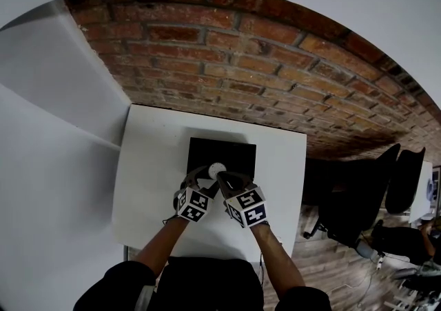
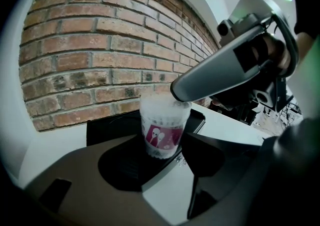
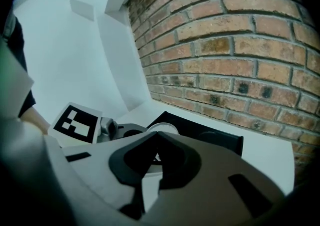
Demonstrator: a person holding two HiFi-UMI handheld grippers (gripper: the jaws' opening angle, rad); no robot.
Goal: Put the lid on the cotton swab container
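Now the clear tub [image 2: 161,130] stands on the black mat [image 2: 110,125] on the white table [image 1: 148,165], full of white swabs [image 2: 162,112]. Its purple label [image 2: 162,137] shows two swabs, but the words are too small to read. The left gripper [image 2: 167,156] squeezes the tub's sides. The right gripper [image 3: 156,141] is clenched tight, with its tips at the lid [image 3: 162,129] on top.

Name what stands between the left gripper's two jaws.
The cotton swab container stands upright between the left gripper's jaws; the left gripper view shows it best.
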